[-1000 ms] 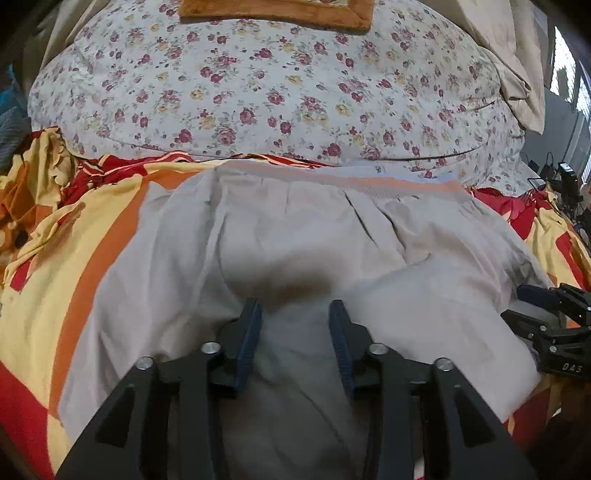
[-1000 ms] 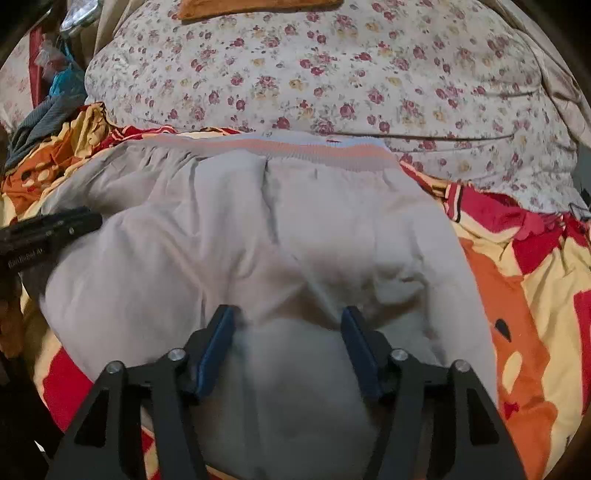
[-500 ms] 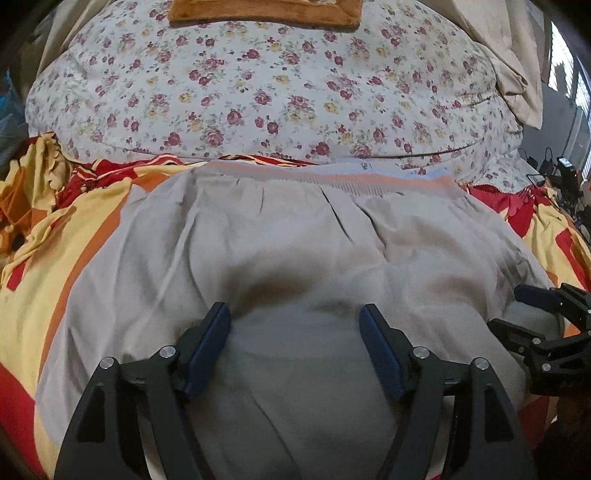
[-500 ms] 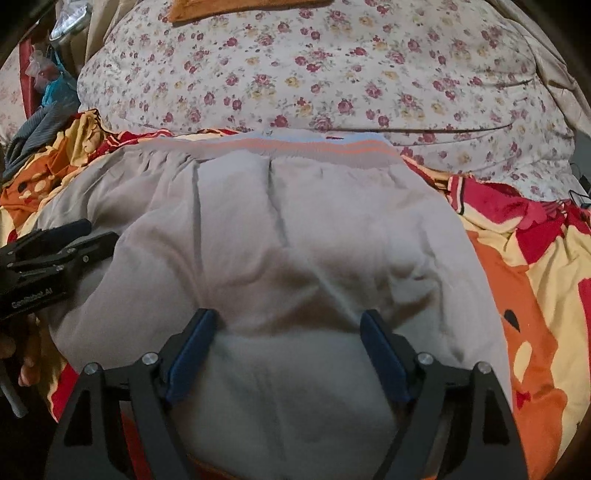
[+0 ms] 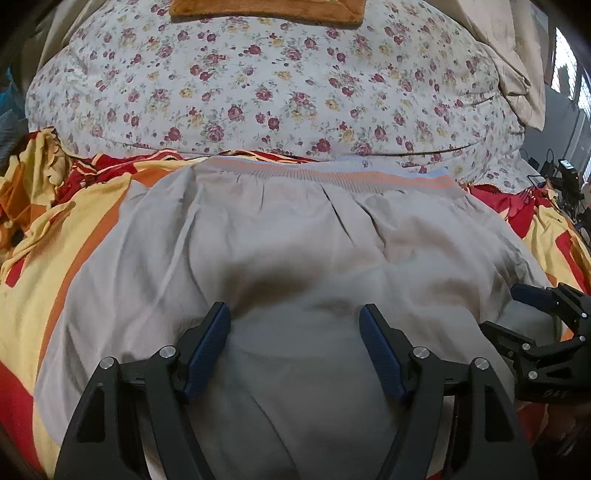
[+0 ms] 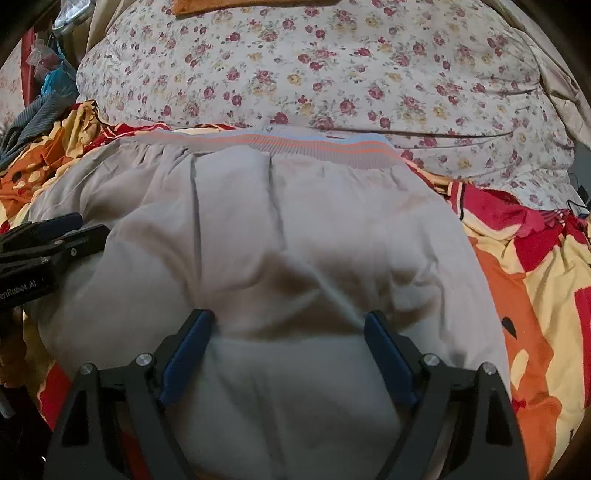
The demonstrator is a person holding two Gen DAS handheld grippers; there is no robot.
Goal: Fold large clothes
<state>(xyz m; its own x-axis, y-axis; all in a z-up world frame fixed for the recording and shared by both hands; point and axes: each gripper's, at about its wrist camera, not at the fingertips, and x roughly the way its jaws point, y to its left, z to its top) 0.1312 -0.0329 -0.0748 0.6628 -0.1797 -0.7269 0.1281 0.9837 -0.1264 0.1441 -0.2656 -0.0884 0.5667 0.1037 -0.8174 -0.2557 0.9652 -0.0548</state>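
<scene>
A large grey garment (image 5: pixel 280 236) with an orange-striped ribbed waistband (image 5: pixel 332 177) lies spread on a bed; it also fills the right wrist view (image 6: pixel 280 229), with a folded near layer under both grippers. My left gripper (image 5: pixel 295 317) is open, its jaws wide apart just above the near fold, holding nothing. My right gripper (image 6: pixel 288 321) is open too, over the same fold and empty. The right gripper also shows at the right edge of the left wrist view (image 5: pixel 532 332), and the left gripper shows at the left edge of the right wrist view (image 6: pixel 44 243).
A red, orange and yellow bedsheet (image 5: pixel 74 229) lies under the garment. A bulky floral quilt (image 5: pixel 266 81) rises behind the waistband, with an orange mat (image 5: pixel 266 11) on top. Loose clothes (image 6: pixel 40 110) pile at far left. Cables and devices (image 5: pixel 565 177) sit at far right.
Both grippers have opened wide and let go of the grey cloth, which now lies flat on the folded layer. Both have drawn back slightly toward me.
</scene>
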